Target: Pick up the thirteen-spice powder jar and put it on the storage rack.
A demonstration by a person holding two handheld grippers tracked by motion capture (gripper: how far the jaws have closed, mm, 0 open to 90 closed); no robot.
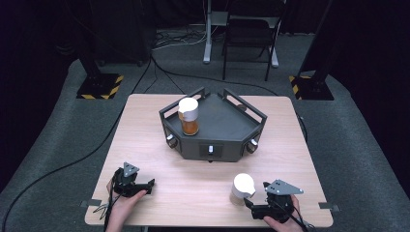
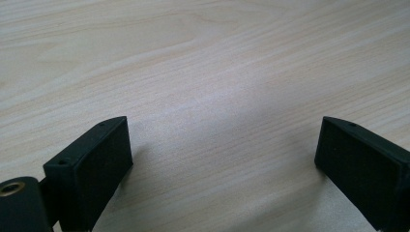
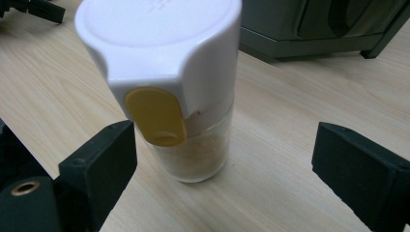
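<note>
The light wooden desk [image 1: 203,188] carries a dark grey angular tray with raised rails [image 1: 227,130] at its far middle. On the near left part of that tray stands a clear jar of amber-brown contents with a white cap [image 1: 188,117], upright.

Nearer the person than the tray, toward its right, a clear shaker jar of pale powder with a white cap and a yellow flip tab [image 1: 241,189] stands upright on the bare desk. In the right gripper view this shaker jar [image 3: 179,96] sits ahead of the jaws and toward the left one, its yellow tab facing the camera; whether that jaw touches its wall I cannot tell, while the other jaw stands well apart from it.

The right gripper [image 1: 252,205], held in a hand at the near edge of the desk, is just beside the shaker jar, its jaws spread wide and clamped on nothing.

The left gripper [image 1: 145,186] lies well to the left of the shaker jar, near the tray's left side of the desk. Its jaws also stand wide apart over bare wood [image 2: 222,96], holding nothing.
</note>
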